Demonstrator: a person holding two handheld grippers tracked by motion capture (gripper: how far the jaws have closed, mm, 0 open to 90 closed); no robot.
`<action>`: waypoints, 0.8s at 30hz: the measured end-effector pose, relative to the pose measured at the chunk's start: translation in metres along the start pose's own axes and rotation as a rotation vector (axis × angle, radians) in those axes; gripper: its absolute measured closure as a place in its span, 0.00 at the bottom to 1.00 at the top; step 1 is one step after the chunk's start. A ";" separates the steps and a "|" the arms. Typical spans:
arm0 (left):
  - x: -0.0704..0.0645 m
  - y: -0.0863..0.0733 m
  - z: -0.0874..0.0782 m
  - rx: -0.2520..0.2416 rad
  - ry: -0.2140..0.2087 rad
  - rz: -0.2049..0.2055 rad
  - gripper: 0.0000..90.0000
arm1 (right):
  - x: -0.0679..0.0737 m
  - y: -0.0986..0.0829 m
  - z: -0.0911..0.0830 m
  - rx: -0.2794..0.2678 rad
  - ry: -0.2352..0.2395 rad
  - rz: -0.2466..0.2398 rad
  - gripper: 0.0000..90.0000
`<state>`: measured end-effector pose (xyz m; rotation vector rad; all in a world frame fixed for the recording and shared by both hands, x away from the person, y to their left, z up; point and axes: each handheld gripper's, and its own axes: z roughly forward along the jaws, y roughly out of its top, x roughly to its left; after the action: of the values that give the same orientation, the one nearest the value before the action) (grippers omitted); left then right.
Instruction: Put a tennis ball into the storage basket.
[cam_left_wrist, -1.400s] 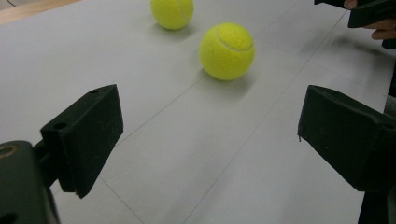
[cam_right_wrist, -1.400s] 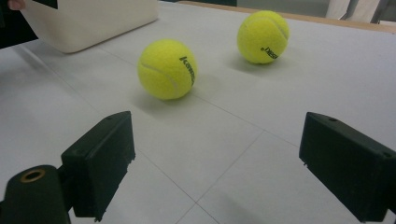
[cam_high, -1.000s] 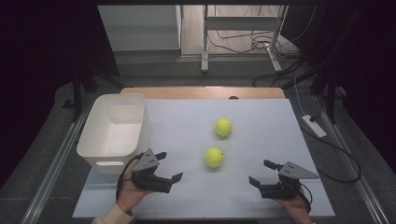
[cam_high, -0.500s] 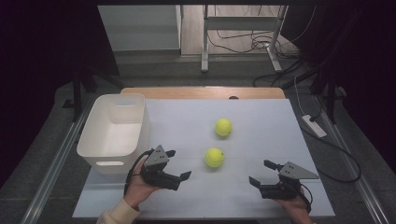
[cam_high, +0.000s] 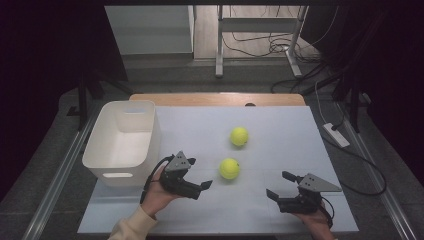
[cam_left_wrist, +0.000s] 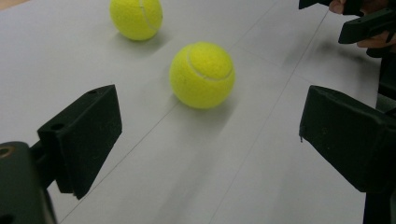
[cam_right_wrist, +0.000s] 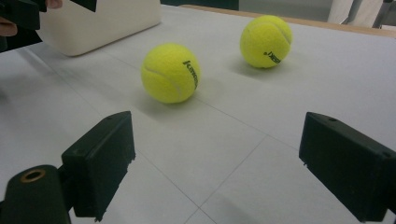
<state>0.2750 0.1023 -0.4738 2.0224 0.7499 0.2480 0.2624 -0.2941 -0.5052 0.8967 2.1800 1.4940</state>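
**Listing: two tennis balls, white bin, two hand-held grippers on a pale table**

Listing proceeds from the surroundings. A white bin (cam_high: 122, 140) is stood at the left of the table (cam_high: 280, 130), its near corner just beside the left gripper (cam_high: 202, 186). A far tennis ball (cam_high: 239, 136) is set near the table's middle, apart from the near tennis ball (cam_high: 229, 168). Nothing is placed between the near ball and either gripper; bare tabletop is seen there. Cables (cam_high: 260, 47) are strewn on the floor beyond the table.

Left gripper: jaws are held wide apart and nothing is gripped or touched. In the left gripper view the near tennis ball (cam_left_wrist: 201, 74) is framed ahead of the open jaws, near but not between them, with the far tennis ball (cam_left_wrist: 136, 17) behind it.

Right gripper (cam_high: 280, 187): jaws are likewise spread wide and empty, held above the table's right front, well apart from both balls. Its own view shows the near tennis ball (cam_right_wrist: 170, 73) and the far one (cam_right_wrist: 265, 41) ahead.

Obscured: the bin's interior is only partly seen, and the lettering on the balls cannot be read with certainty.
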 end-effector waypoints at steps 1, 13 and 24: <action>0.000 0.001 0.000 -0.002 -0.002 0.001 0.07 | 0.000 0.000 0.000 0.000 0.001 -0.001 0.12; 0.000 0.010 0.014 0.014 -0.025 0.013 0.07 | 0.000 0.000 0.000 0.000 0.003 -0.003 0.12; -0.002 0.015 0.026 0.035 -0.040 0.023 0.06 | 0.000 0.000 0.000 -0.005 0.008 -0.002 0.12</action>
<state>0.2913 0.0773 -0.4750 2.0637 0.7109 0.2085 0.2624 -0.2936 -0.5050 0.8887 2.1813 1.5036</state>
